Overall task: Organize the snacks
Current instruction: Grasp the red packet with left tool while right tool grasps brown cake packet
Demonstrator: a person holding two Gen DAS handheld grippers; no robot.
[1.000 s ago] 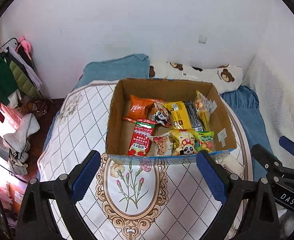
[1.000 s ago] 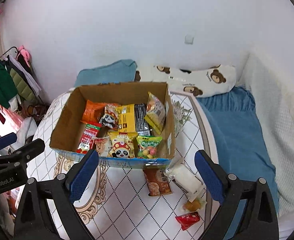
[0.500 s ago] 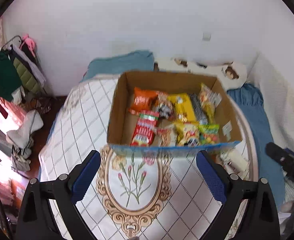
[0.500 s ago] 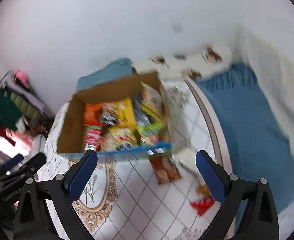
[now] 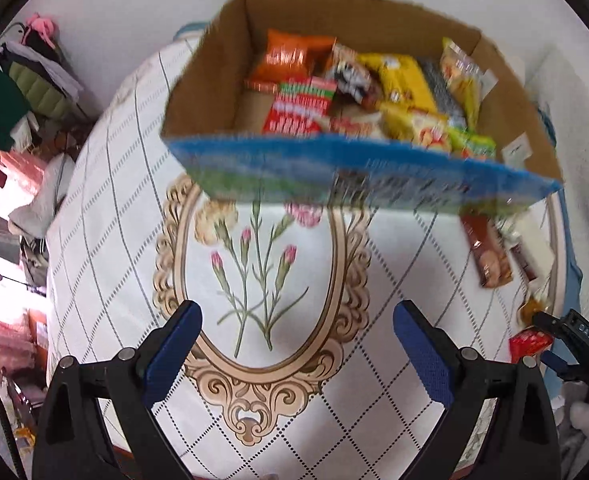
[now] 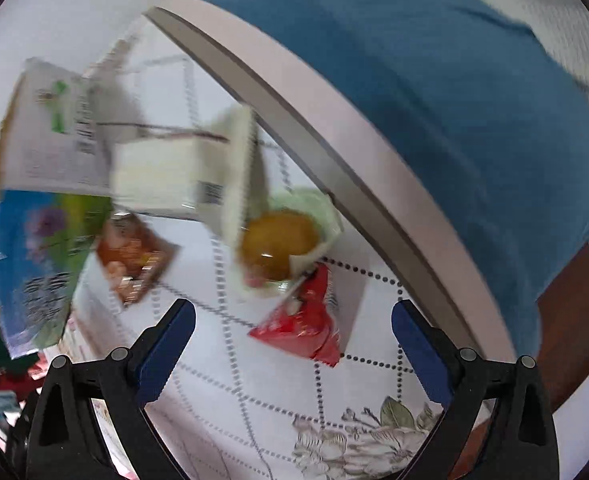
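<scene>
Box full of snacks, top of left view. Red packet on worktop, lower middle of right view. Right gripper closing, nothing between pads; left gripper wide, empty.

Patterned table, snack box, 4 loose snacks

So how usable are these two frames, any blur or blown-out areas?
Left wrist view: the cardboard box is motion-smeared along its blue front wall, the tablecloth stays sharp, and the lower left edge is blown out. Right wrist view: heavy motion blur throughout; the red snack packet is readable only as a shape.
</scene>
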